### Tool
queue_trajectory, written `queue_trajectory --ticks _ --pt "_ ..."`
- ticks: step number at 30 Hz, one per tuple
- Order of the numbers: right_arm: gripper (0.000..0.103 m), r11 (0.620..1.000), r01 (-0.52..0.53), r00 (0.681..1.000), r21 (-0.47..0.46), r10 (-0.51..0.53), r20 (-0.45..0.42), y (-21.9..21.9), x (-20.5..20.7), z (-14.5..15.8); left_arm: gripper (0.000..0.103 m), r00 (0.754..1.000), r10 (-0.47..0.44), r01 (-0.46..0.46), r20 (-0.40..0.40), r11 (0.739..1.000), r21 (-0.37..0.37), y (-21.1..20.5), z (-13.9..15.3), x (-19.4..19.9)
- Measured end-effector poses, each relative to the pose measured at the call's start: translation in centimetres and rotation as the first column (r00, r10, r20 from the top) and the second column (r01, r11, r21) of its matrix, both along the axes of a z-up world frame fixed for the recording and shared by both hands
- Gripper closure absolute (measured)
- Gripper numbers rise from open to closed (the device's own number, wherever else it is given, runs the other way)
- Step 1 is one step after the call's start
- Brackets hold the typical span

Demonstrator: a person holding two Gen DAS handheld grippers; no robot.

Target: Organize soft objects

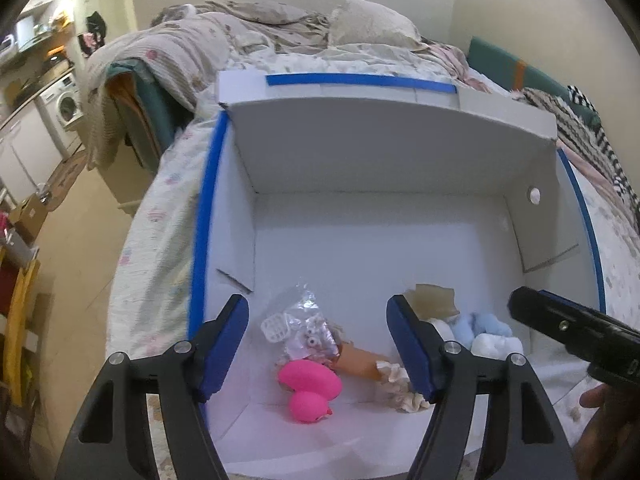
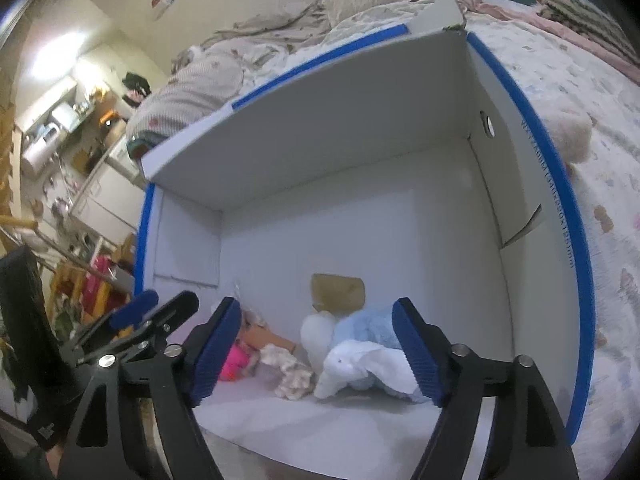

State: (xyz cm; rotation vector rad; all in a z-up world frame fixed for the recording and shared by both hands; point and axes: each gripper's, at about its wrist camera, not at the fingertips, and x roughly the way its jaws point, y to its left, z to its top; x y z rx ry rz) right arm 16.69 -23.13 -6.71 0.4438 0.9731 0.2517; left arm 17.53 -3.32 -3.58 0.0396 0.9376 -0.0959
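A white cardboard box with blue tape on its rim lies open on a bed. Inside it lie a pink rubber duck, a clear plastic bag of small white parts, a doll with an orange body and cream frill and a blue and white plush toy. My left gripper is open and empty above the duck and bag. My right gripper is open and empty above the plush toy; the duck shows at its left finger.
A brown patch marks the box floor. Rumpled bedding and pillows lie behind the box. A cream plush object lies on the quilt right of the box. A kitchen with a washing machine is at left.
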Motion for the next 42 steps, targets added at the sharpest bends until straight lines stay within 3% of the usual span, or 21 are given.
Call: queue_trajectory --ticks 4,6,14,16,17,20,24,37,42 --pt "0.015 1.000 0.011 1.000 0.001 -0.011 0.015 0.1 -0.3 0.5 0.034 0.999 0.046 -0.046 0.000 0.999 -0.001 0.8 0.7 -0.4" --pt "0.000 1.000 0.021 1.000 -0.009 -0.021 0.020 0.1 -0.6 0.7 0.034 0.998 0.064 -0.064 -0.020 0.998 0.001 1.2 0.9 -0.6" --pt "0.000 0.998 0.051 0.998 -0.032 -0.049 0.044 0.0 -2.2 1.5 0.034 0.996 0.044 -0.048 -0.075 0.998 -0.044 1.9 1.5 -1.9" --pt "0.000 0.997 0.052 0.997 -0.049 -0.050 0.051 0.1 -2.7 1.6 0.028 0.997 0.045 -0.047 -0.062 0.998 -0.035 2.0 1.8 -2.7" --pt "0.000 0.997 0.052 0.997 -0.058 -0.049 0.054 0.1 -3.1 1.7 0.019 0.997 0.046 -0.048 -0.060 0.998 -0.034 2.1 1.9 -3.0" --pt "0.000 0.995 0.061 0.996 -0.079 -0.056 0.066 0.0 -4.1 2.2 0.016 0.998 0.044 -0.047 -0.055 0.997 -0.069 2.8 2.2 -4.3" --pt "0.000 0.991 0.082 0.993 -0.106 -0.073 0.088 -0.1 -5.4 2.9 0.001 0.998 0.057 -0.060 -0.029 0.994 -0.092 4.0 2.9 -5.9" --pt "0.000 0.984 0.102 0.991 -0.144 -0.088 0.100 0.3 -10.1 3.2 0.001 0.996 0.082 -0.081 0.024 0.996 -0.039 5.6 3.3 -10.6" --pt "0.000 0.985 0.097 0.986 -0.143 -0.076 0.146 0.9 -11.8 4.1 0.001 0.982 0.111 -0.098 0.155 0.991 -0.090 6.3 5.7 -12.8"
